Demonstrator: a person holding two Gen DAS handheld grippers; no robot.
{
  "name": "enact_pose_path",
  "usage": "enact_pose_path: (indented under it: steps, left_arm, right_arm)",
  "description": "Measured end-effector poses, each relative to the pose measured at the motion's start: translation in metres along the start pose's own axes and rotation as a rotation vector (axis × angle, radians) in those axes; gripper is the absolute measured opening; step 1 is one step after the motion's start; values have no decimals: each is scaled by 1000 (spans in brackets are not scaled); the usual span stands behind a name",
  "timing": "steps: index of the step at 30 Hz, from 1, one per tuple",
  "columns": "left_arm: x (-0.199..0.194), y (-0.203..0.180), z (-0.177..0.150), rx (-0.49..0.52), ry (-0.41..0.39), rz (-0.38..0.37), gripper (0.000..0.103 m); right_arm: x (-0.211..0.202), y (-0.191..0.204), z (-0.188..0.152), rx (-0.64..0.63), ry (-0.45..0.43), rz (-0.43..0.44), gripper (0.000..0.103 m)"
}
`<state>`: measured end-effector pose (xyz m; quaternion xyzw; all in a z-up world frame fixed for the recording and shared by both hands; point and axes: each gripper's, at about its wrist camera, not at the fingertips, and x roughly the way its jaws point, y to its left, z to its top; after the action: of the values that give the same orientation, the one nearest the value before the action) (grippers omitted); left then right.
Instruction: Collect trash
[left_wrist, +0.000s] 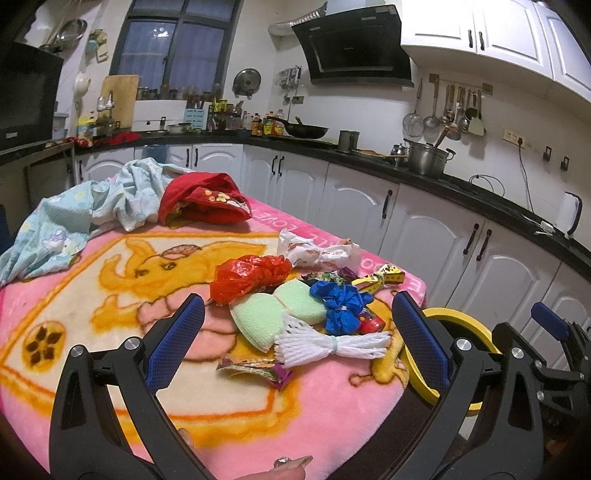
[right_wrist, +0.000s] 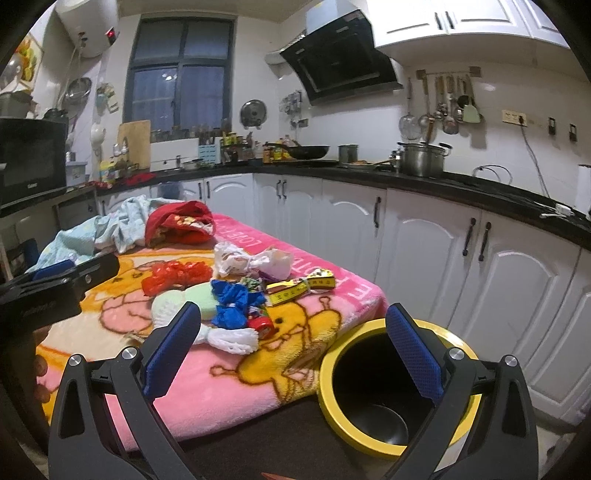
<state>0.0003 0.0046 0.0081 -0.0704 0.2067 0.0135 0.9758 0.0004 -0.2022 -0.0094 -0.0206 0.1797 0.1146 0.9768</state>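
Note:
A heap of trash lies on the pink cartoon blanket (left_wrist: 74, 332): a red plastic bag (left_wrist: 249, 275), green foam pieces (left_wrist: 280, 308), a blue plastic bag (left_wrist: 338, 304), a white foam net (left_wrist: 332, 345), a white paper wrapper (left_wrist: 317, 251), a yellow wrapper (left_wrist: 384, 277) and a purple snack wrapper (left_wrist: 255, 369). My left gripper (left_wrist: 299, 343) is open and empty, just short of the heap. My right gripper (right_wrist: 291, 350) is open and empty, between the heap and a black bin with a yellow rim (right_wrist: 332, 354) beside the table. The bin's rim also shows in the left wrist view (left_wrist: 461, 319).
A red cloth (left_wrist: 203, 201) and a light blue cloth (left_wrist: 85, 214) lie at the blanket's far end. White kitchen cabinets (left_wrist: 424, 229) and a black counter (right_wrist: 461, 184) run behind and to the right of the table. The right gripper shows at the left view's right edge (left_wrist: 546, 325).

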Motion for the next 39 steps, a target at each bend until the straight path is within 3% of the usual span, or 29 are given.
enact_pose_path:
  steps: [12, 18, 24, 30, 33, 37, 39]
  left_arm:
    - [17, 57, 16, -72, -3, 61, 93]
    - [33, 77, 33, -63, -7, 61, 93]
    - [72, 83, 46, -12, 53, 24, 93]
    - [130, 89, 45, 12, 197, -47, 93]
    - [156, 96, 41, -1, 267, -84, 93]
    - [182, 99, 37, 11, 337, -121, 93]
    - [194, 100, 32, 10, 375, -147, 93]
  right_arm:
    - [38, 45, -4, -152, 109, 164, 97]
    - [66, 55, -7, -190, 157, 212, 97]
    - [105, 47, -13, -189, 255, 223, 97]
    - [133, 46, -21, -224, 308, 241, 97]
    - [149, 49, -24, -252, 345, 270, 82]
    - [160, 54, -28, -286, 365, 293, 75]
    - [164, 57, -31, -308, 376, 305, 63]
